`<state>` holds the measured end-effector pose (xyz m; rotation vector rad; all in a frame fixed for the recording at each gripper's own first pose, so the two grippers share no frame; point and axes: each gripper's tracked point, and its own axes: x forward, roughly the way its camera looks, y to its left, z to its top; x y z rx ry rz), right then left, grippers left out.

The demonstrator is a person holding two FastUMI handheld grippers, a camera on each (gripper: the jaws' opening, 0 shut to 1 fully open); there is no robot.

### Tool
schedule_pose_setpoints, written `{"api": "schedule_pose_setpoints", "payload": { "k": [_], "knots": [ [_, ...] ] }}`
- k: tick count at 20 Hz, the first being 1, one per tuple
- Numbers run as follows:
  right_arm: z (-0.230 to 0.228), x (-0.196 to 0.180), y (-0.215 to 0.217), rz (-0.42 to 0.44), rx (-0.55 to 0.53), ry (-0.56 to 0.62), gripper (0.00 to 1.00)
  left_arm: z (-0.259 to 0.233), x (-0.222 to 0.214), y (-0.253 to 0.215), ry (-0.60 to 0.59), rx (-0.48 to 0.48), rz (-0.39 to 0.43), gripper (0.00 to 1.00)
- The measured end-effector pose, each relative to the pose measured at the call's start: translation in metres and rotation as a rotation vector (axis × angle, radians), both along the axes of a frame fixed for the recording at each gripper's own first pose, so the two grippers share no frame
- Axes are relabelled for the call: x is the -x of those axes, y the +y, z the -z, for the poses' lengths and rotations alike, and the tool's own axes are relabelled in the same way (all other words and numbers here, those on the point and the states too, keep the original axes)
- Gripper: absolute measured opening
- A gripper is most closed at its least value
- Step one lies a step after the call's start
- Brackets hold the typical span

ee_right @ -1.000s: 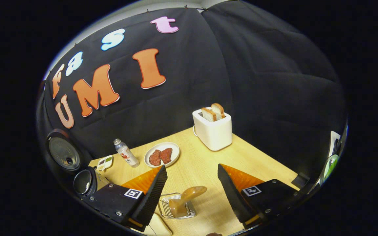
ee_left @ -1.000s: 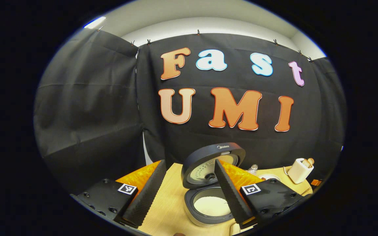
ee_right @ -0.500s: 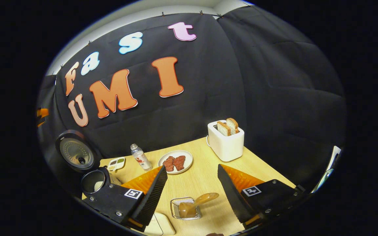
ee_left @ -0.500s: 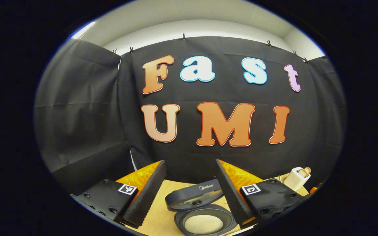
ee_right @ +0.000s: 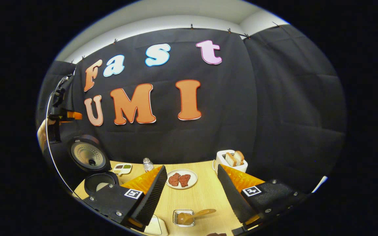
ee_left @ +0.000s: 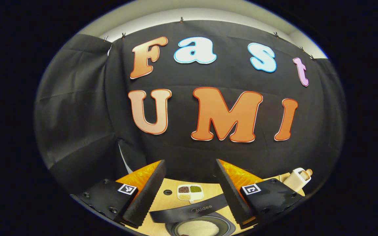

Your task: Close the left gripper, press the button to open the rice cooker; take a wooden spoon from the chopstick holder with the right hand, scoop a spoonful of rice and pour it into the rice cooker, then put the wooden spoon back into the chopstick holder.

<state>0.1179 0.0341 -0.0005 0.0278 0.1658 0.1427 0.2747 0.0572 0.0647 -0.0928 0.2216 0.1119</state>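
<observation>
At 6 o'clock in the right gripper view, a brown wooden spoon (ee_right: 192, 215) lies tilted in a small wire chopstick holder (ee_right: 184, 218) on the pale wooden table (ee_right: 205, 196), between the right gripper's (ee_right: 191, 190) fingers, which stand wide apart and touch nothing. At 9 o'clock the dark round rice cooker (ee_right: 97, 182) stands with its lid (ee_right: 89, 156) raised upright; above it, the left gripper (ee_right: 59, 111) hangs in a hand (ee_right: 42, 131), well apart from the cooker. Toward 12 o'clock of the spoon sit a white plate with two red meat pieces (ee_right: 181, 179), a white toaster holding two bread slices (ee_right: 231, 160), a small clear bottle (ee_right: 148, 164) and a white divided dish of grains (ee_right: 122, 168).

In the left gripper view, its fingers are also spread, empty, with the cooker's open pot of white rice (ee_left: 197, 227) at 6 o'clock.
</observation>
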Motion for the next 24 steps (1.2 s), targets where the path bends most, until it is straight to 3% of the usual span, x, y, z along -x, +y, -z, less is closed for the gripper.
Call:
{"api": "schedule_pose_setpoints", "payload": {
  "k": [5, 10, 12, 17, 21, 24],
  "knots": [
    [-0.038, 0.005, 0.003, -0.025, 0.001, -0.073, 0.95, 0.036, -0.024, -0.007, 0.078, 0.009, 0.027, 1.00],
    [-0.034, 0.004, -0.001, -0.030, 0.008, -0.055, 0.95, 0.069, -0.028, -0.008, 0.153, 0.019, 0.034, 1.00],
    [-0.033, 0.003, -0.005, -0.023, -0.021, -0.047, 0.95, 0.085, -0.020, -0.010, 0.207, -0.005, 0.044, 1.00],
    [-0.029, 0.002, -0.008, -0.031, -0.048, -0.034, 0.95, 0.088, 0.007, -0.029, 0.206, 0.030, 0.080, 1.00],
    [-0.018, 0.009, 0.001, -0.075, -0.070, -0.007, 0.95, 0.091, 0.036, -0.037, 0.205, 0.002, 0.089, 1.00],
    [-0.010, 0.015, 0.002, -0.102, -0.086, 0.010, 0.95, 0.106, 0.060, -0.047, 0.217, 0.039, 0.101, 1.00]
  ]
}}
